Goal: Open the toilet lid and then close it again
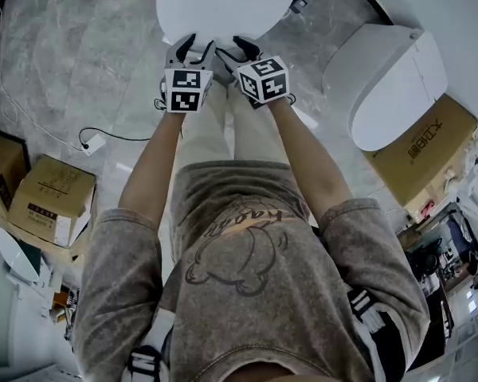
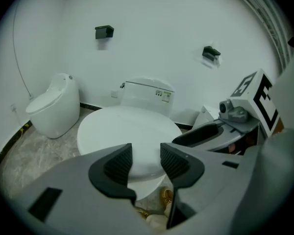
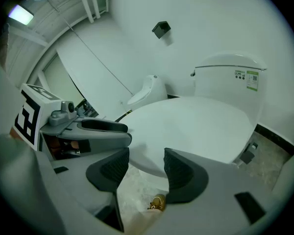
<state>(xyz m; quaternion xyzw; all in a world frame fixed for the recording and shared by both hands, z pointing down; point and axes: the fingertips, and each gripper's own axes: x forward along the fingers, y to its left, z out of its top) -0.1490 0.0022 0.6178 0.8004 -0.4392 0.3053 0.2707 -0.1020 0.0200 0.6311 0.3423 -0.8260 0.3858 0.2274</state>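
White toilet lid (image 1: pixel 223 2) down, both tools (image 1: pixel 199 44) (image 1: pixel 237 48) spread

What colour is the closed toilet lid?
The toilet lid is plain white, seen best in the left gripper view.

Grey marble floor (image 1: pixel 72 62). Left: two cardboard boxes (image 1: pixel 52 201) side by side, with a white adapter (image 1: pixel 93 142) and its cable near them. Right: a second toilet (image 1: pixel 390 78) against a flat carton (image 1: pixel 426 153). Two black brackets (image 2: pixel 104 32) on the white wall (image 2: pixel 161 43).
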